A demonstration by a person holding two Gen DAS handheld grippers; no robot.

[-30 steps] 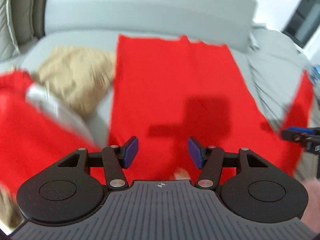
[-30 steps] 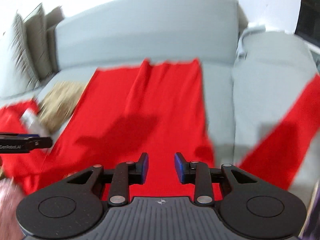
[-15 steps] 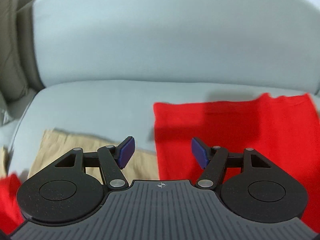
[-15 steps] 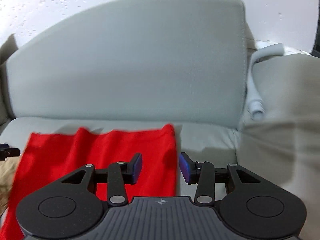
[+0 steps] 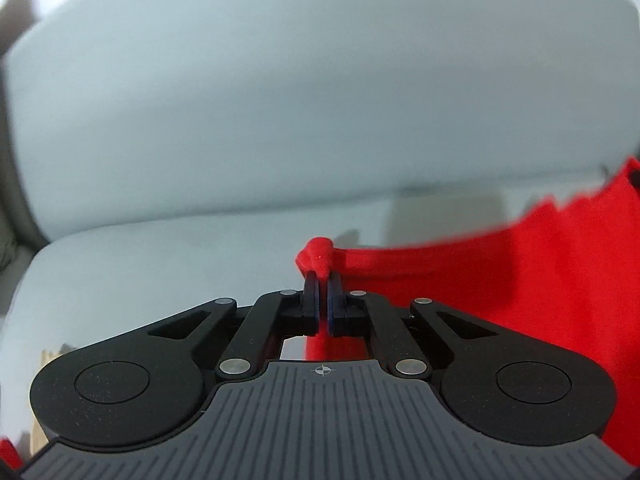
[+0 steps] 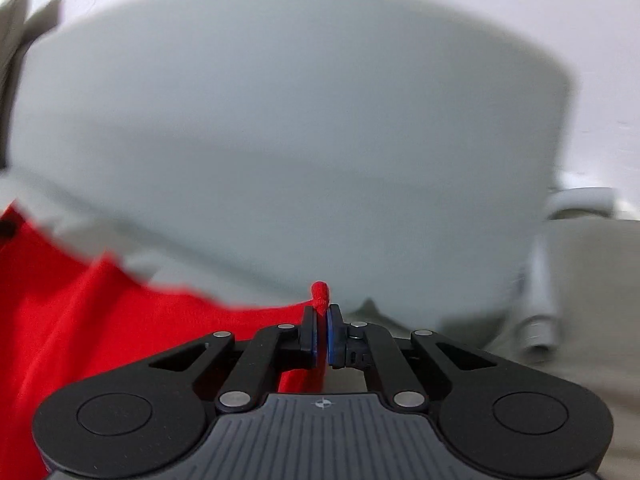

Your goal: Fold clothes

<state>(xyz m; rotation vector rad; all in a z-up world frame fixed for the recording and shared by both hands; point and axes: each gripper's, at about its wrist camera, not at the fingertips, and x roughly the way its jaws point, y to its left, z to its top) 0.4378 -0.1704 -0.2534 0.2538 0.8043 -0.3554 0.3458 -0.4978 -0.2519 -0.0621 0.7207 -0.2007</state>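
With the left gripper (image 5: 323,276) and right gripper (image 6: 322,312) each clamped on a far corner of the red garment (image 5: 520,280) lying on the sofa (image 5: 280,120), the fold itself seems not yet made.

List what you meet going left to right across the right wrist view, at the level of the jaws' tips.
red garment → right gripper, jaws shut on a pinch of the garment's edge → grey sofa seat → pale tube end → beige cushion.
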